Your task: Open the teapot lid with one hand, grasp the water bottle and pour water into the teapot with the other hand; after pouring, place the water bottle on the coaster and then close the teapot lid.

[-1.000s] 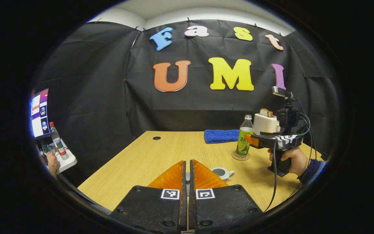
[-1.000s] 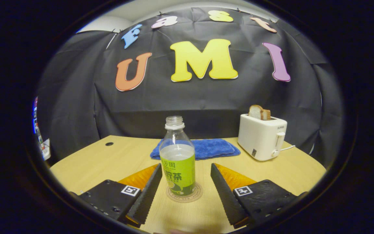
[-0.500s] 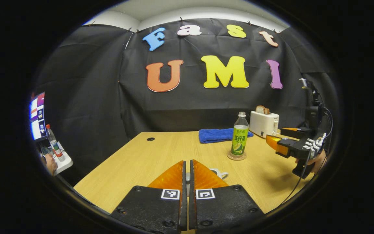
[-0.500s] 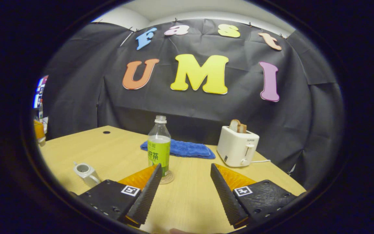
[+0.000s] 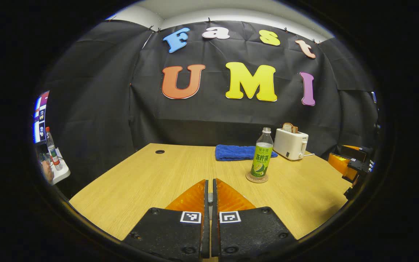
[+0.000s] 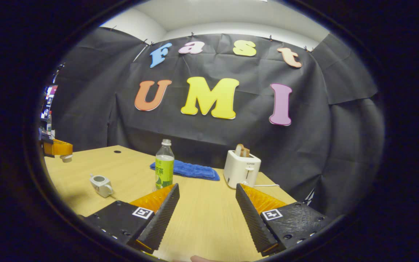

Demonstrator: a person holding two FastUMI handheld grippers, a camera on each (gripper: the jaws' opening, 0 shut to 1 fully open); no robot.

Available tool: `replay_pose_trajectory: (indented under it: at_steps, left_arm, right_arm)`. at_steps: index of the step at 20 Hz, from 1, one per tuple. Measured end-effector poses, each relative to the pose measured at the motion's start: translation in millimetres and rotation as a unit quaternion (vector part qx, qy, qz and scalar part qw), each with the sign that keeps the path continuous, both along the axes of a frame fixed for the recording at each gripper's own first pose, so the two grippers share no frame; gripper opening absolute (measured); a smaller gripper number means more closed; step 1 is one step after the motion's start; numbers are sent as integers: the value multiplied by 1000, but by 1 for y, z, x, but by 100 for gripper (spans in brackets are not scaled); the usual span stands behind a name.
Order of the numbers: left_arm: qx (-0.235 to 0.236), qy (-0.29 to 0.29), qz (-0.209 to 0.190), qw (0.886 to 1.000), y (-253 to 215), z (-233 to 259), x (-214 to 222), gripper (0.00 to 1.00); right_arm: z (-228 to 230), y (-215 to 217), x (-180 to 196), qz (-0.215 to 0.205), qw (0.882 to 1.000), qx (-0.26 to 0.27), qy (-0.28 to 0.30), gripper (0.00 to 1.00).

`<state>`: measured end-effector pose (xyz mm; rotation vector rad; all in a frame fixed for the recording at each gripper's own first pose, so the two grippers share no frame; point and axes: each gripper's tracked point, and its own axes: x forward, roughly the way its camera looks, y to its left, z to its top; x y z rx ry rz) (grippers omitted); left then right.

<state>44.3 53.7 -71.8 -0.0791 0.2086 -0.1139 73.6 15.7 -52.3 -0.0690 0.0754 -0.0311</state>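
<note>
Left hand-held gripper (image 5: 210, 189) was clenched on the tiny teapot lid (image 6: 66, 158), up off the tabletop (image 5: 151, 178). Right hand-held gripper (image 6: 207, 202) hung released, holding nothing. Water bottle (image 6: 164, 164) stood on its coaster (image 5: 256, 177) ahead-left of it, and the lidless teapot (image 6: 100, 185) sat further left.

Black cloth wall (image 5: 96, 109) ahead. White ceiling (image 6: 231, 16) above. Wood table (image 5: 151, 178) below. Screen (image 5: 38, 116) far left.
</note>
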Motion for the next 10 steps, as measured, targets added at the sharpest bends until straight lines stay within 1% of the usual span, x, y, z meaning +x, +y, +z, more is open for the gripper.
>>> replay_pose_trajectory:
  at_steps: [1, 2, 3, 4, 6, 7, 8, 9, 10]
  left_arm:
    - [0, -2, -1, 1000, -5, 1, -1, 4]
    - [0, -12, -1, 1000, -11, 7, 0, 4]
    - [-1, -25, -1, 1000, -16, 13, 0, 4]
    - [-3, -36, -5, 999, -24, 17, 2, 4]
    - [-5, -39, -12, 999, -39, 21, 7, 4]
    - [-4, -38, -13, 999, -44, 21, 12, 4]
    - [-2, -40, -13, 999, -48, 22, 17, 4]
    - [1, -39, -13, 999, -51, 20, 22, 4]
    - [1, -38, -14, 999, -54, 16, 27, 4]
  right_arm:
    - [-1, -7, -2, -1, 1000, 4, 0, 97]
    - [0, -14, -3, 0, 1000, 16, 3, 93]
    - [-1, -21, -5, -3, 1000, 27, 4, 93]
    - [2, -30, -5, -8, 1000, 28, -1, 93]
    - [12, -43, -6, -17, 999, 22, -16, 93]
    - [15, -42, -8, -10, 999, 30, -23, 97]
    - [16, -42, -8, -5, 999, 41, -23, 93]
    - [14, -47, -7, -7, 999, 46, -20, 93]
    - [14, -51, -7, -11, 999, 48, -20, 97]
